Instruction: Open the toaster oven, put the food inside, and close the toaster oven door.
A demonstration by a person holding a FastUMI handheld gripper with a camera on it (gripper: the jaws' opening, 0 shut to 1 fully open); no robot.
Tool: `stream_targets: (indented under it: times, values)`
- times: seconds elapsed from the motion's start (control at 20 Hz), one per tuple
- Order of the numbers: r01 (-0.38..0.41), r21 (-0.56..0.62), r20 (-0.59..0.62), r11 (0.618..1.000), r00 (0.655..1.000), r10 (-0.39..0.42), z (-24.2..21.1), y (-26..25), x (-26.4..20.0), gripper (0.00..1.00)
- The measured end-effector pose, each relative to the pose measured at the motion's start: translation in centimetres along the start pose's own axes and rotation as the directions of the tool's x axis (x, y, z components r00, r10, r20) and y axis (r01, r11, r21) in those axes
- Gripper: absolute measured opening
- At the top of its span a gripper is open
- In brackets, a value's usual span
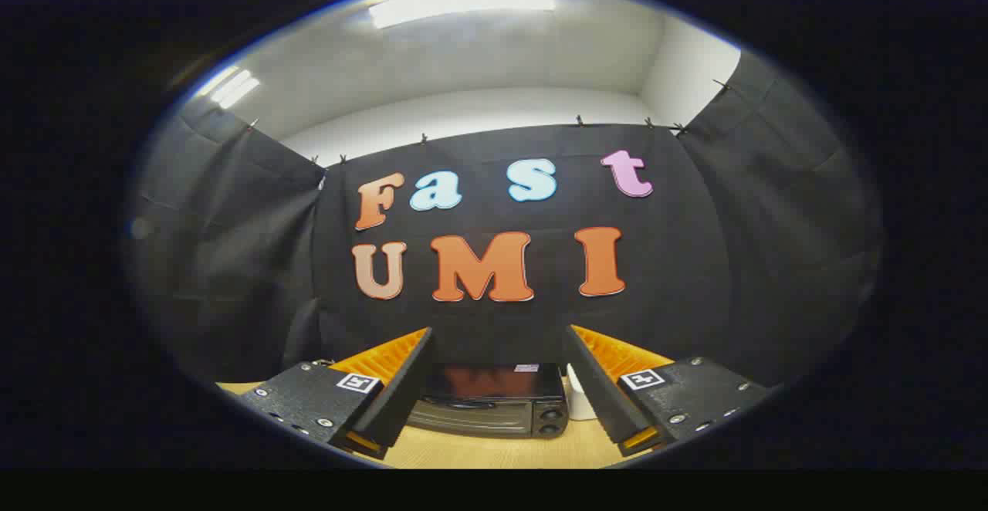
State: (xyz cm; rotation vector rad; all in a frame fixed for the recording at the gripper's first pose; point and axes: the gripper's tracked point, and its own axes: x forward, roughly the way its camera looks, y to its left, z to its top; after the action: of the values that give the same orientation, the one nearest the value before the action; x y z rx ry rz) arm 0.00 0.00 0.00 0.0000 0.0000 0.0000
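So the gripper [498, 341] is sitting with its fingers [401, 387] spread wide apart, nothing between them, nothing touched. They come up from the lower left and lower right of the frame and angle in toward the middle, each with a small square marker on its base.

The oven [490, 403] is low in the frame, dead centre, seen through the gap between the fingers and well beyond them. It stands on the table [478, 453], a light wood-looking top that runs across the bottom of the frame. Door looks closed, with a handle bar across its upper part; the glossy top is picking up a reddish reflection. Two round knobs [550, 421] sit one above the other at the right end of the front.

Just right of the oven, partly hidden behind the right finger, there's a white thing [579, 403] standing on the table. Can't tell what it is, too little of it shows.

Behind all that is the booth's black cloth wall [695, 264], pinned up with clips along its top edge. Above it, white room wall and a ceiling light [455, 9] at the upper middle of the frame.
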Motion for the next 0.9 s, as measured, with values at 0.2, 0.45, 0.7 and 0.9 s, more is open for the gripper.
stream_targets:
  times: [0.2, 0.45, 0.7, 0.9]
  values:
    - [-0.035, -0.024, 0.014, 0.999, 0.999, 0.035, 1.3, 1.6, -1.1, 0.97]
    - [-0.074, -0.024, 0.013, 0.997, 0.997, 0.074, 1.8, 3.4, -1.7, 0.97]
    - [-0.096, -0.027, 0.012, 0.995, 0.995, 0.096, 2.2, 4.4, -2.0, 0.97]
    - [-0.106, -0.035, 0.001, 0.994, 0.994, 0.106, 1.3, 4.9, -1.9, 0.97]
